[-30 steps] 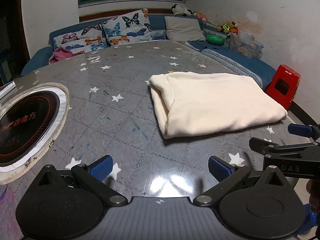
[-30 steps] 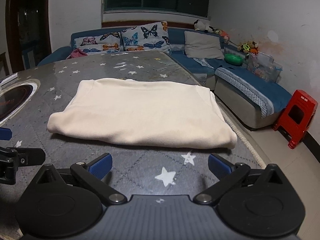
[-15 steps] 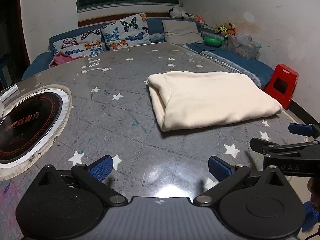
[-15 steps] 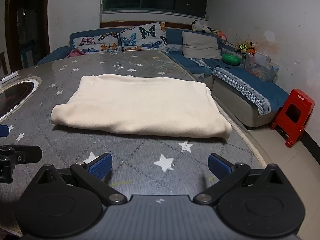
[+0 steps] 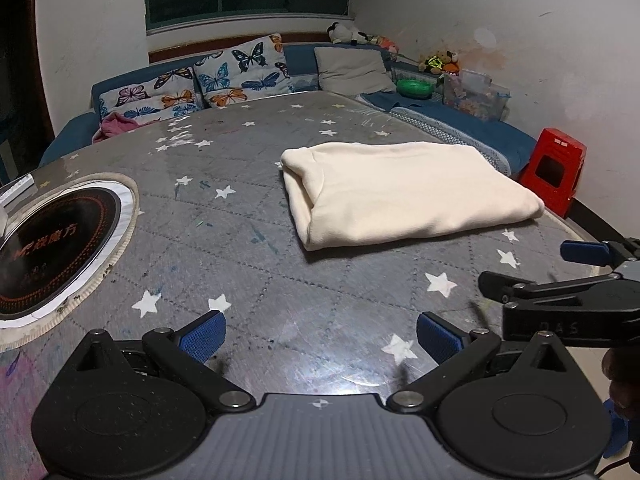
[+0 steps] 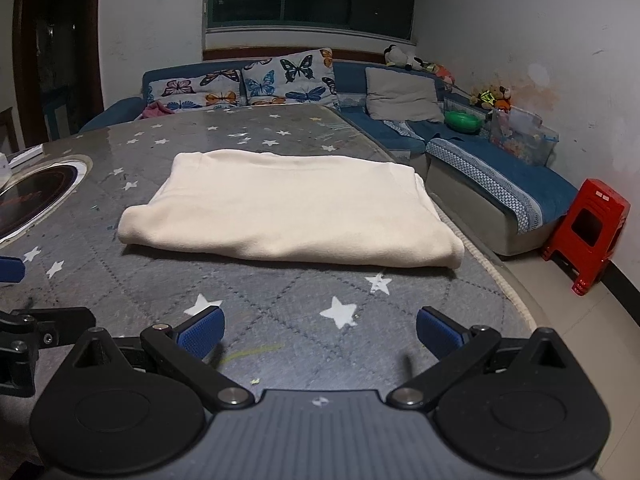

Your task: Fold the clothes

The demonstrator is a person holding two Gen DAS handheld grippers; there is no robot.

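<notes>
Cream garment point(image 6: 292, 206) was seen folded flat on the star-patterned table point(image 6: 280, 320). Left tongs point(image 5: 318, 330) and right tongs point(image 6: 318, 328) were held spread, empty, well short of it.

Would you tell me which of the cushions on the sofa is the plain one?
The grey cushion, right of the two butterfly-print cushions, is plain; it bears no pattern.

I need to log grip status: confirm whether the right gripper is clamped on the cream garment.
No. The right gripper is open over bare tabletop, and the cream garment lies folded beyond its fingertips, untouched.
</notes>
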